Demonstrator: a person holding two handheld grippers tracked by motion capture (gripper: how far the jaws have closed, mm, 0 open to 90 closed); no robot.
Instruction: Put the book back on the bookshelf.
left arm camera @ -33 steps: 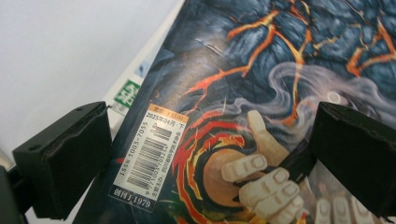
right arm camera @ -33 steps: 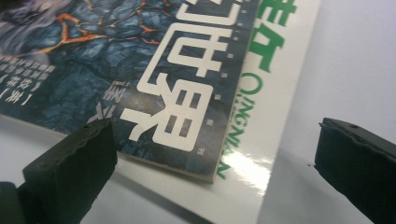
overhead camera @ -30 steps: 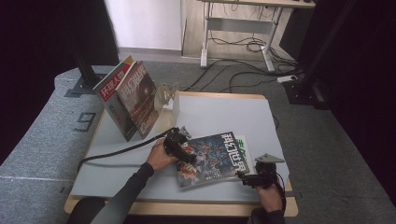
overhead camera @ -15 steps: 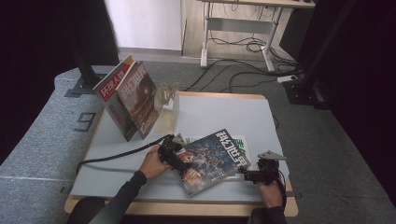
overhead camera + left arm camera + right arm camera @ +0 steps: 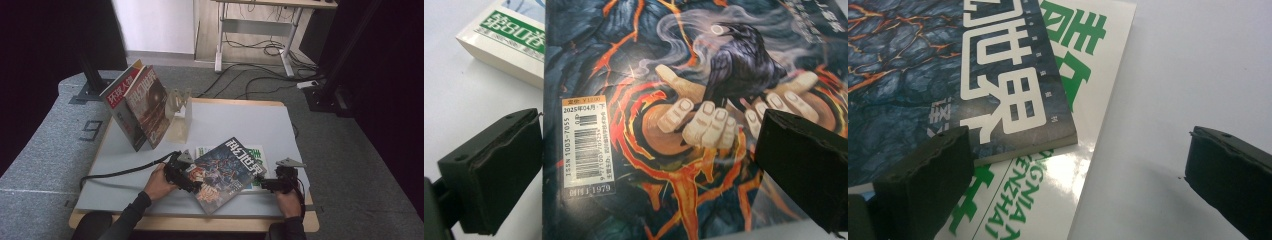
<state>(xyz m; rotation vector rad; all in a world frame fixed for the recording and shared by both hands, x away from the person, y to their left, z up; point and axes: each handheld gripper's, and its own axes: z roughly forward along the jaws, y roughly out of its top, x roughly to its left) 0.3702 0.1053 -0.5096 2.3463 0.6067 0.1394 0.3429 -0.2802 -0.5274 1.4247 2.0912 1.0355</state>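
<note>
Because the dark magazine (image 5: pixel 225 172) lies skewed across the green-and-white book (image 5: pixel 252 157) near the front of the bench (image 5: pixel 240 120), its lower corner juts toward the person and gives the left gripper (image 5: pixel 182 175) an edge to work at. From where I stand, that gripper sits at the magazine's left border, and in the left gripper view its jaws stand wide apart with the cover, its barcode label (image 5: pixel 586 145) and the raven artwork, spread between them; they straddle the border rather than pinch it, so I would say nothing is held yet. The right gripper (image 5: pixel 272 184) waits at the other side, by the book's right-hand end, and in the right gripper view its jaws are also wide open, one over the magazine's corner and the book's green lettering, the other over bare bench. I take it that the two hands flank the stack so that one can steady the book (image 5: pixel 1088 145) while the other draws the magazine (image 5: pixel 948 75) off. At the back left, two magazines (image 5: pixel 135 107) stand leaning against a clear stand (image 5: pixel 180 112), covers facing out, which suggests that the flat one is headed there to be shelved upright beside them. The black cable (image 5: pixel 120 172) trails off leftward, clear of the work.
</note>
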